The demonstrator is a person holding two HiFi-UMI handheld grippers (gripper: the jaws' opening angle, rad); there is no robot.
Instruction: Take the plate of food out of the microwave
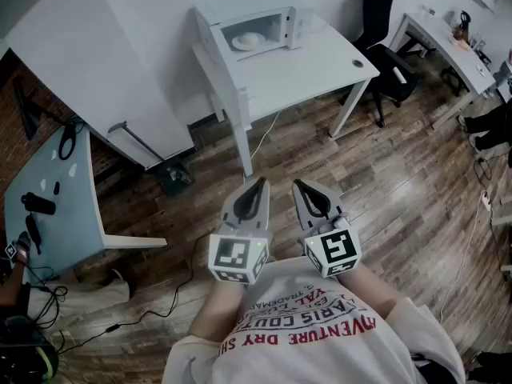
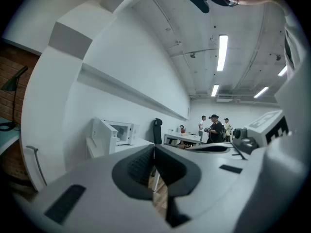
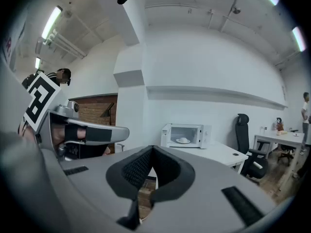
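Observation:
A white microwave point(image 1: 254, 32) stands with its door swung open at the back of a white table point(image 1: 312, 64), far ahead of me. Inside it lies a white plate of food point(image 1: 248, 40), which the right gripper view shows as a plate point(image 3: 183, 140) in the lit oven point(image 3: 187, 136). In the left gripper view the microwave point(image 2: 118, 131) shows only small and side-on. My left gripper point(image 1: 260, 181) and right gripper point(image 1: 298, 184) hang side by side over the wooden floor, close to my chest. Both are shut with nothing between the jaws, well short of the table.
A black office chair point(image 1: 382, 50) stands right of the table, and a second desk point(image 1: 448, 42) sits at the far right. A pale blue table point(image 1: 56, 198) with black items is at the left. Cables run over the floor point(image 1: 160, 310). Several people point(image 2: 214, 128) stand far off.

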